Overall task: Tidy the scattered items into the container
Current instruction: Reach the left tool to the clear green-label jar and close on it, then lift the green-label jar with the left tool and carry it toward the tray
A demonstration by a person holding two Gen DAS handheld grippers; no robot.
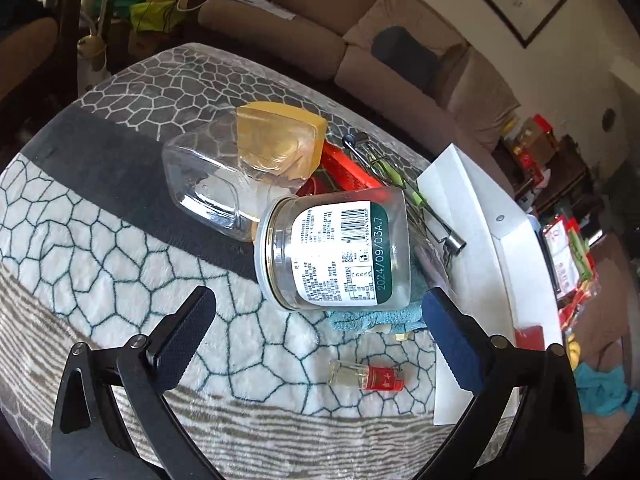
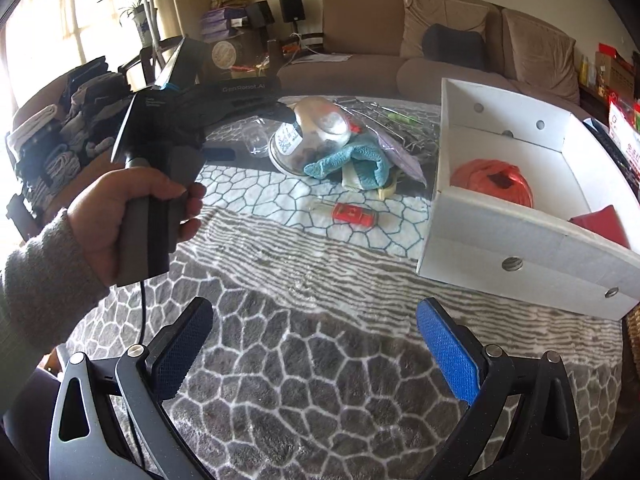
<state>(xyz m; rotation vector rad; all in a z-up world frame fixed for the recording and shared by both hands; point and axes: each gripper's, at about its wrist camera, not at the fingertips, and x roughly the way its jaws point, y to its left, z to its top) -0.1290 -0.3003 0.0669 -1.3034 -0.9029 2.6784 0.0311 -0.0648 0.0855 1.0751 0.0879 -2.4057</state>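
While spread over a patterned blanket (image 1: pixel 120 264), listed from left to right.

Left wrist view:
- Left gripper (image 1: pixel 320 332): released, jaws wide apart, nothing between the pads, poised just short of the glass jar.
- Clear plastic container (image 1: pixel 200 176): lying on its side, left of centre, against a yellow translucent block (image 1: pixel 280 140).
- Glass jar (image 1: pixel 336 248): on its side, open mouth toward the left, white label with barcode and date uppermost; resting partly on a teal cloth (image 1: pixel 372 316).
- Small red-capped vial (image 1: pixel 368 376): lying flat on the blanket, near the right finger, apart from the jar.
- Red flat item (image 1: pixel 348 168) and wire clips (image 1: pixel 384 168): behind the jar, overlapping; exact make-up hard to tell.
- White box (image 1: pixel 480 232): at the right edge of the blanket, near wall toward the pile.

Right wrist view:
- Person's hand (image 2: pixel 132 216): gripping the handle of the left tool, far left.
- Right gripper (image 2: pixel 316 344): released, fingers spread, holding nothing, above bare blanket, well apart from the pile.
- Jar, teal cloth and clips: heaped at centre, with the vial lying just in front.
- White box: right of the pile, open top; inside, an orange coil of cord or bag (image 2: pixel 492 180), possibly mesh, and a dark red flat item (image 2: pixel 600 220) at the near right corner.
- Brown sofa (image 2: pixel 440 40): behind the blanket.
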